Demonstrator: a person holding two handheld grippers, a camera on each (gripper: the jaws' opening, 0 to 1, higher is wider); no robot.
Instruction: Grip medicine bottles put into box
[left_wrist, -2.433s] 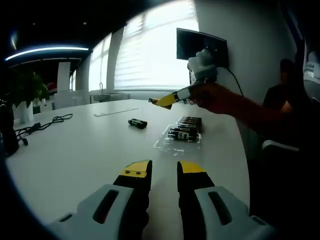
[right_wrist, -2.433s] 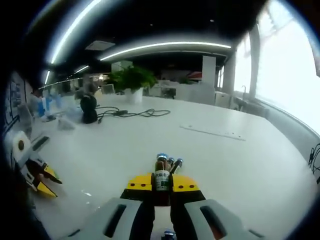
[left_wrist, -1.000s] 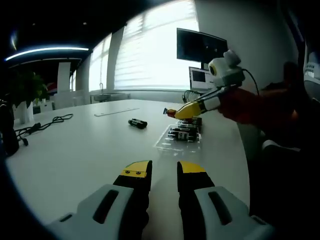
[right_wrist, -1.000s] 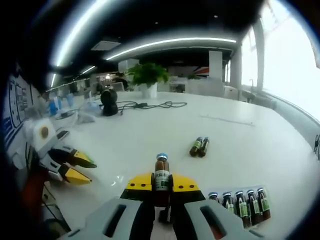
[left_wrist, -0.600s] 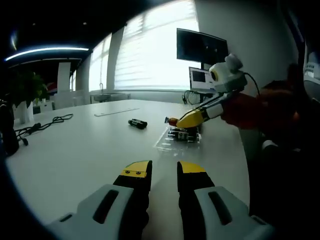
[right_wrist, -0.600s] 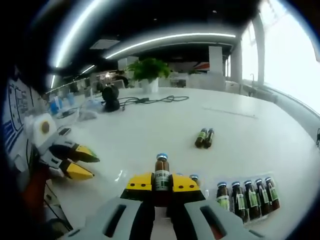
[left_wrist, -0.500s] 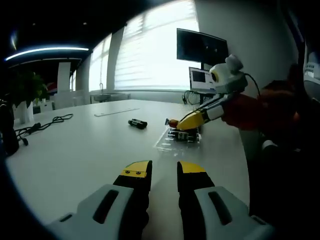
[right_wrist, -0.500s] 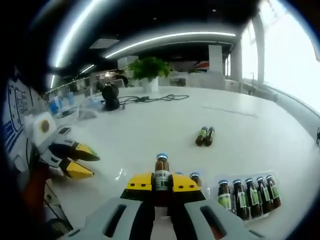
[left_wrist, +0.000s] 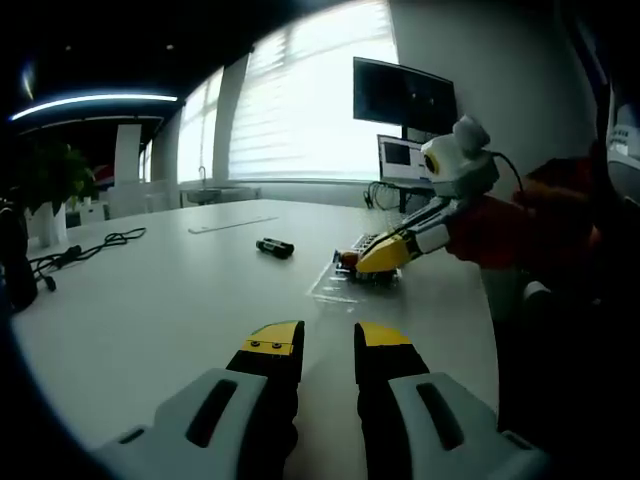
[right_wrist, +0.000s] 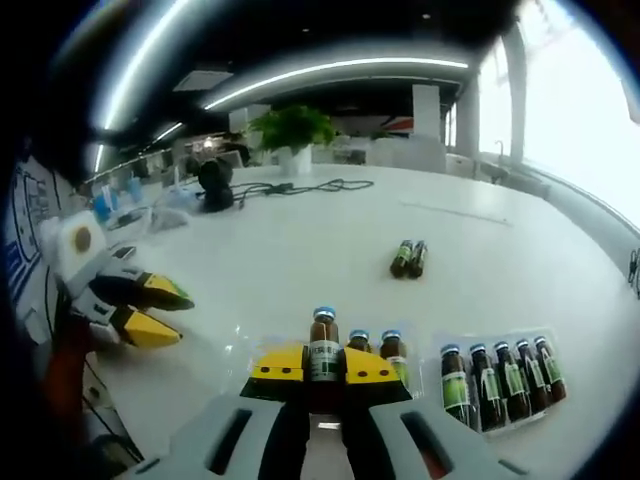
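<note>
Your right gripper (right_wrist: 323, 364) clamps a medicine bottle (right_wrist: 322, 350) upright just over the clear box (right_wrist: 430, 352).

The box lies on the white worktop (right_wrist: 300, 250) with more bottles lined up in it; two loose bottles (right_wrist: 408, 258) lie beyond. Your left gripper (left_wrist: 328, 342) is released, jaws apart, hovering over bare worktop.
</note>
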